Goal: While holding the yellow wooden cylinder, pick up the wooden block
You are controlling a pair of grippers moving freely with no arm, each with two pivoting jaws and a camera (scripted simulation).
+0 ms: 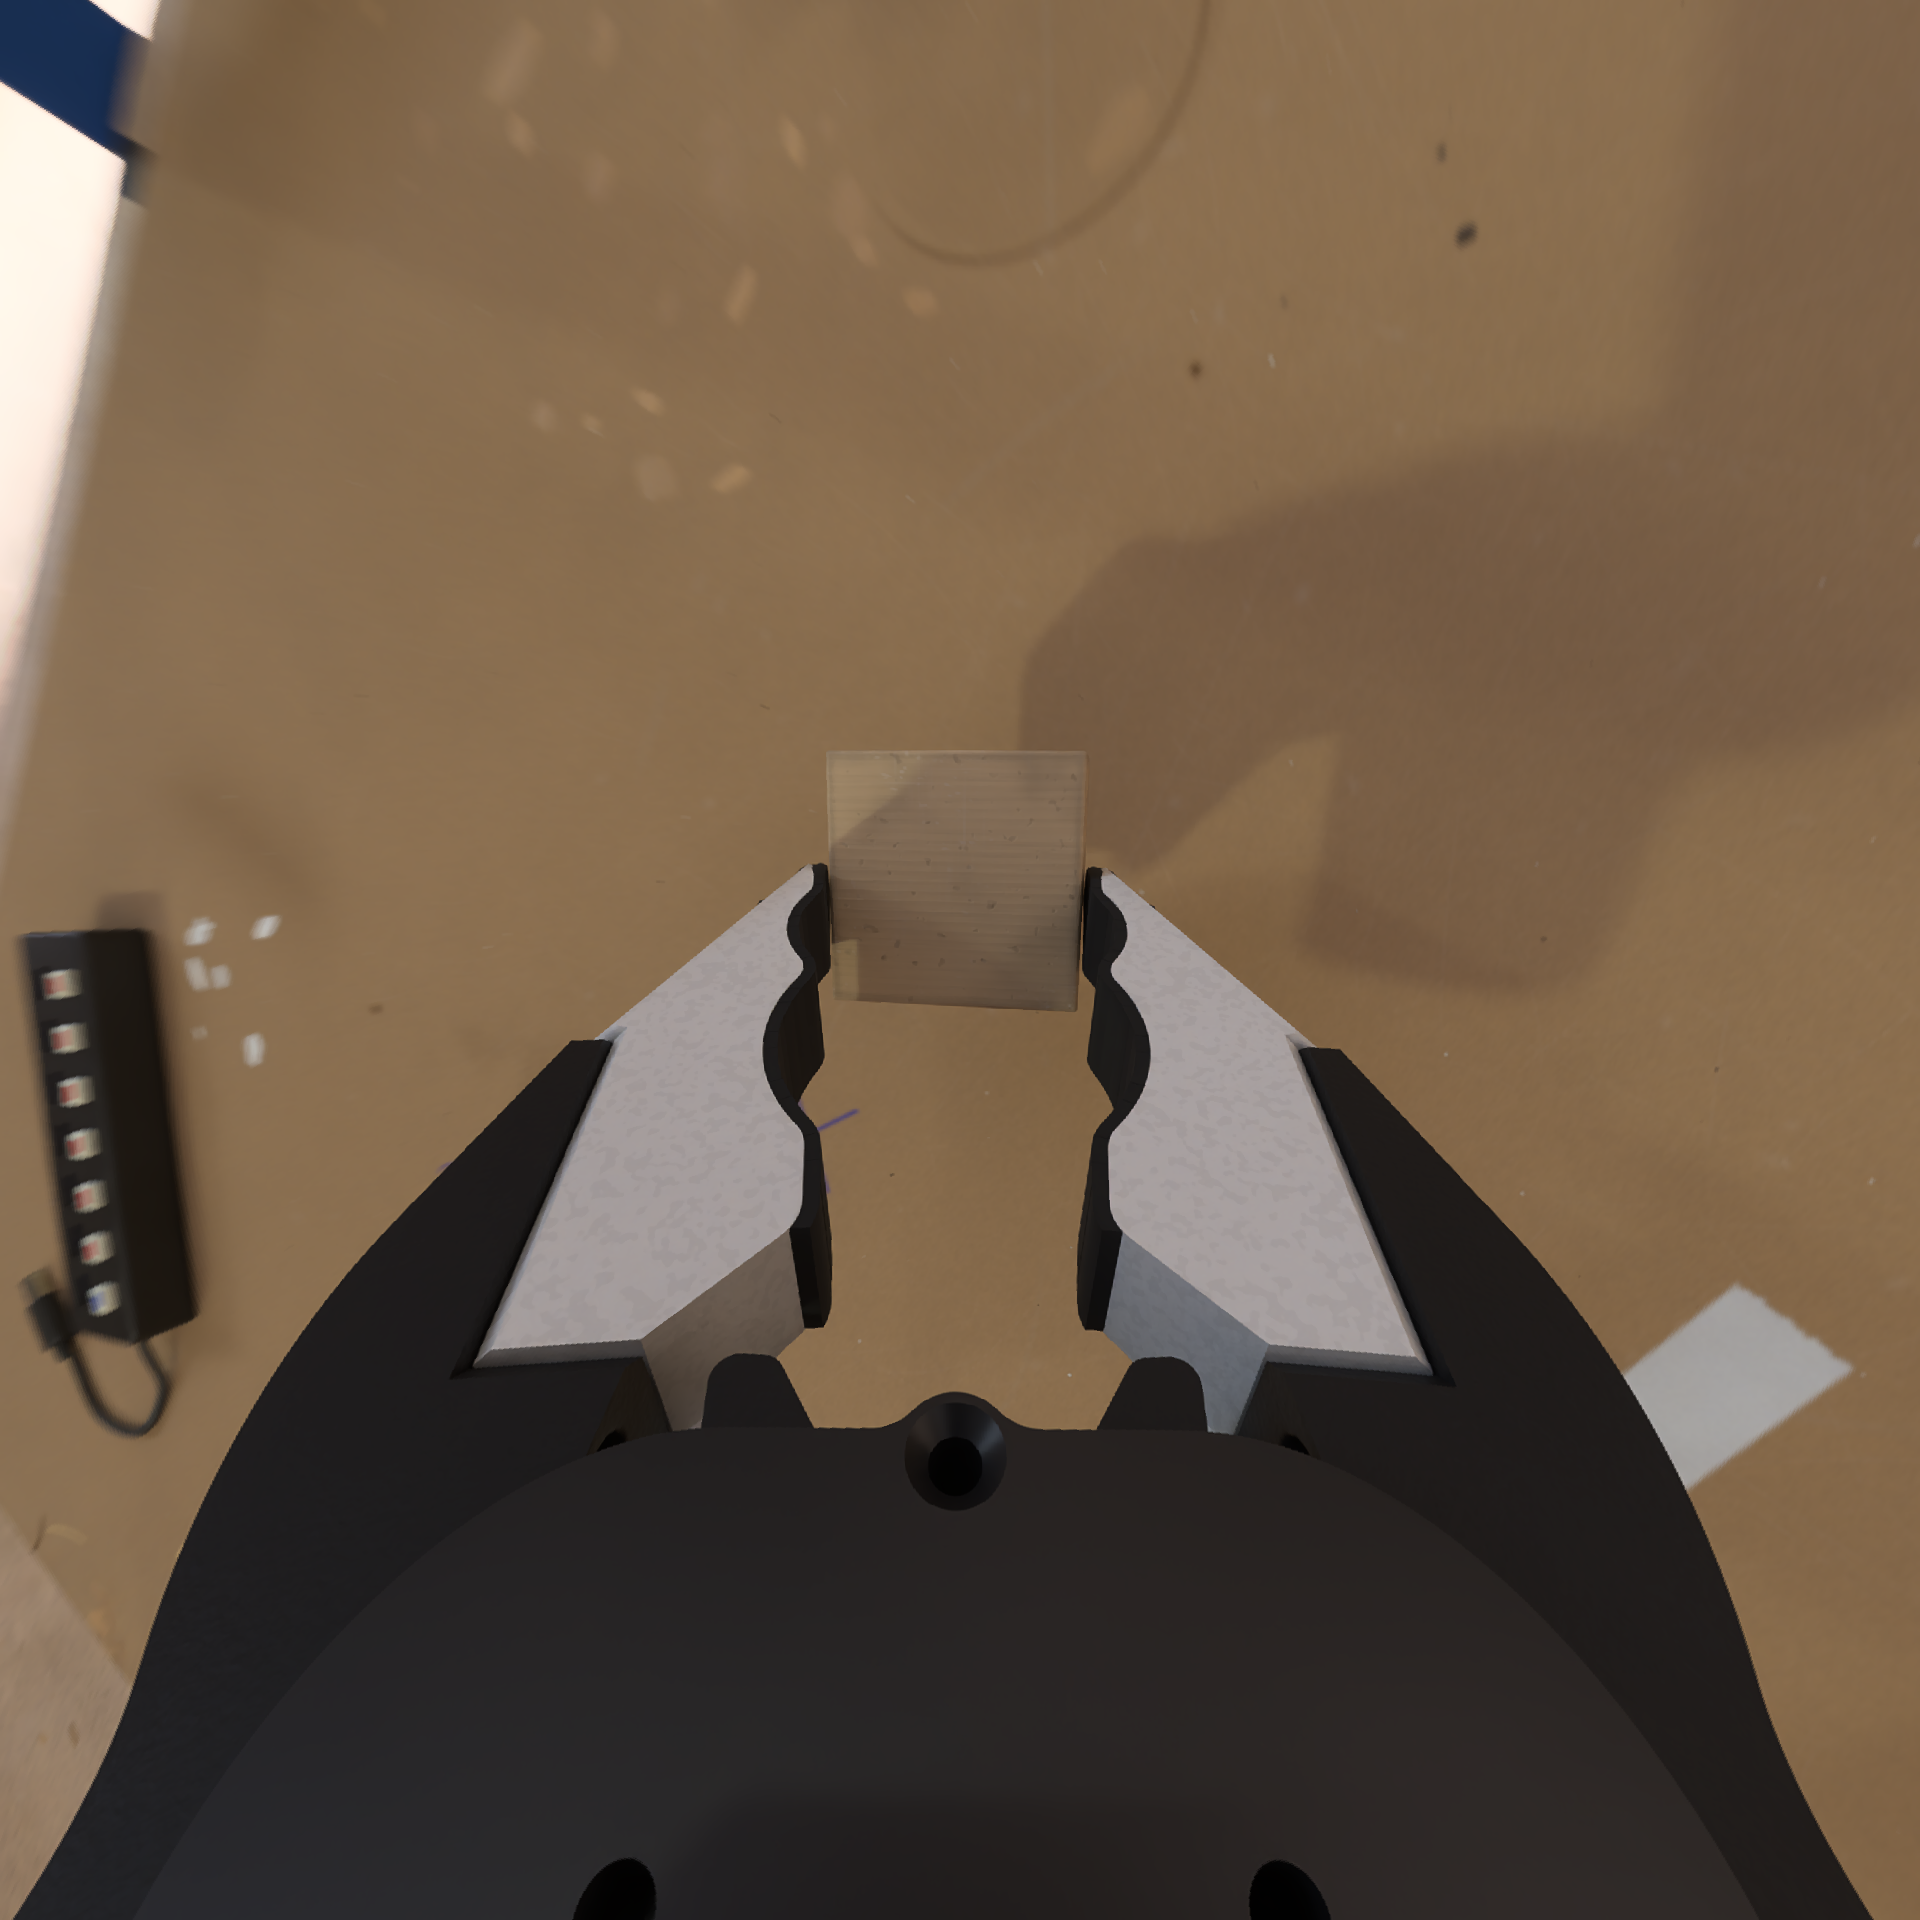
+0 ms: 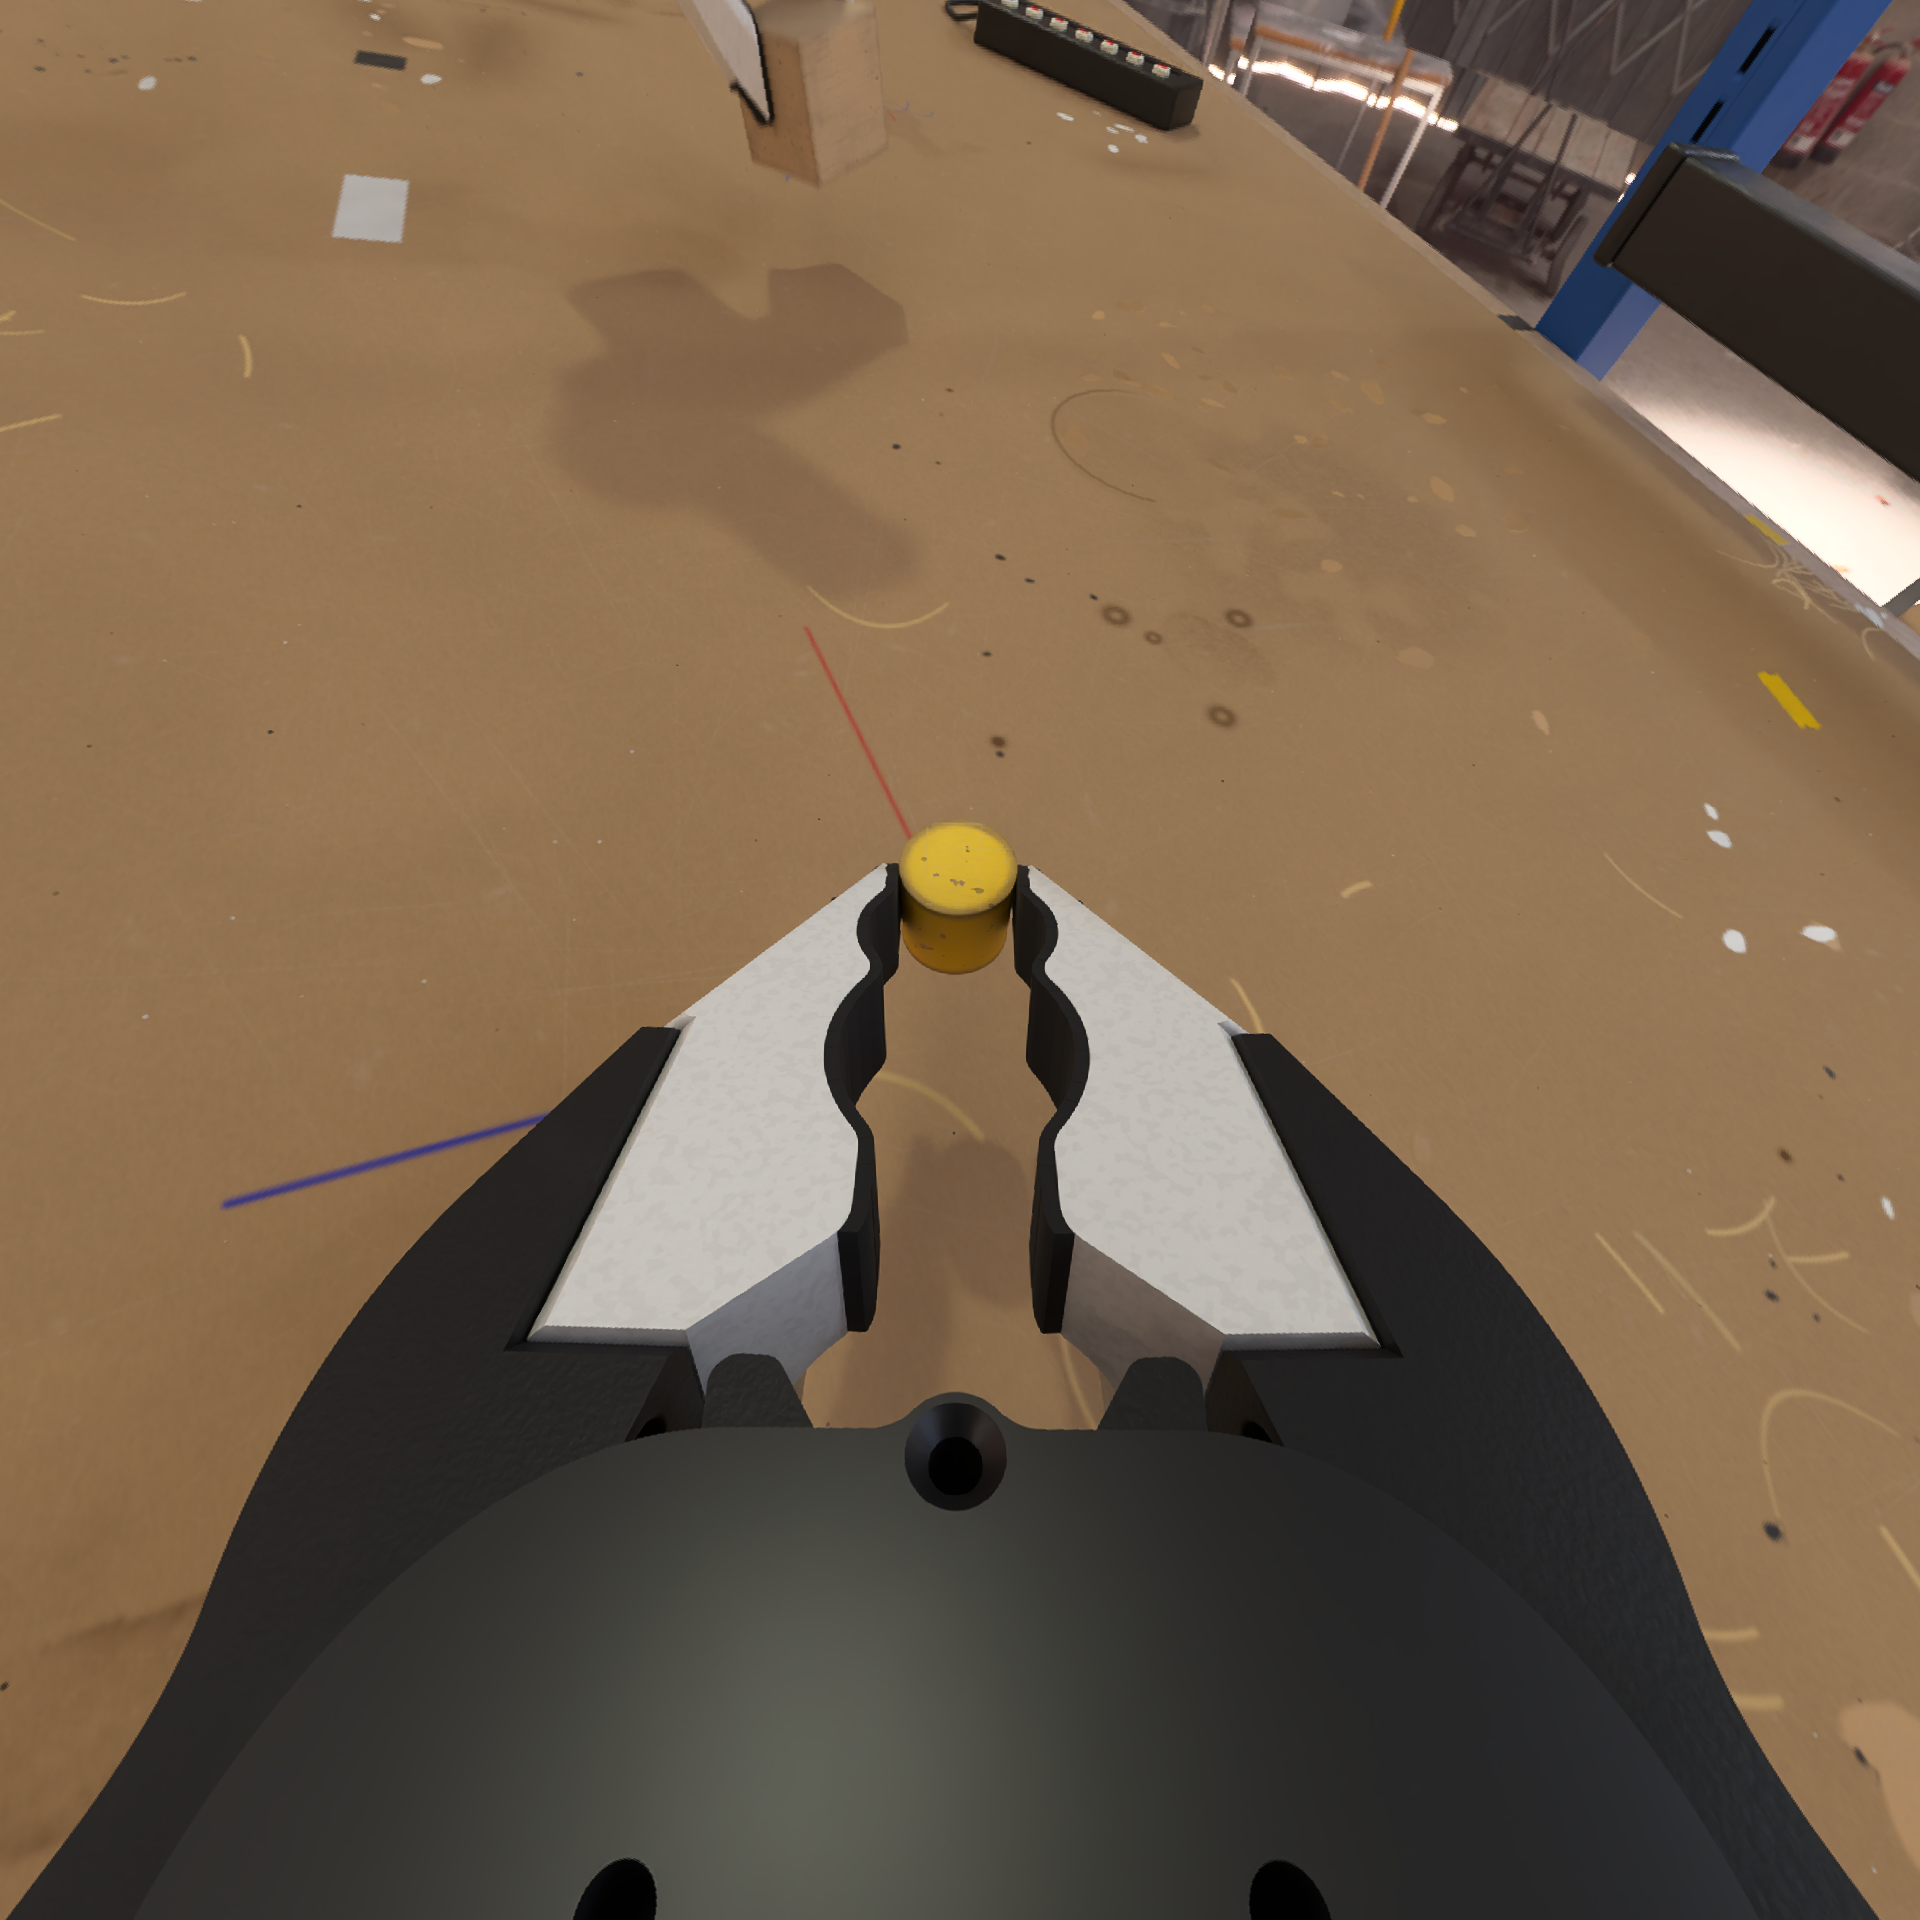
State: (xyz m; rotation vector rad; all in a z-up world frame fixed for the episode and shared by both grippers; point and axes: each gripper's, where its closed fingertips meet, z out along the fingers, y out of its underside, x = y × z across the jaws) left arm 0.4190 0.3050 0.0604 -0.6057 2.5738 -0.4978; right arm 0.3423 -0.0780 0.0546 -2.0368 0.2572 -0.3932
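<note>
My left gripper (image 1: 956,894) is shut on the pale wooden block (image 1: 956,831), which sits between its fingertips, lifted above the brown table. In the right wrist view the same block (image 2: 826,94) hangs at the top, off the table, with one finger of the left gripper (image 2: 743,52) on it and its shadow on the table below. My right gripper (image 2: 956,883) is shut on the yellow wooden cylinder (image 2: 956,899), upright between its fingertips, above the table.
A black power strip (image 1: 99,1138) lies at the table's left edge; it also shows at the top of the right wrist view (image 2: 1091,57). A white patch (image 1: 1735,1371) lies on the table at right. The table edge (image 2: 1662,436) runs along a blue post (image 2: 1704,187).
</note>
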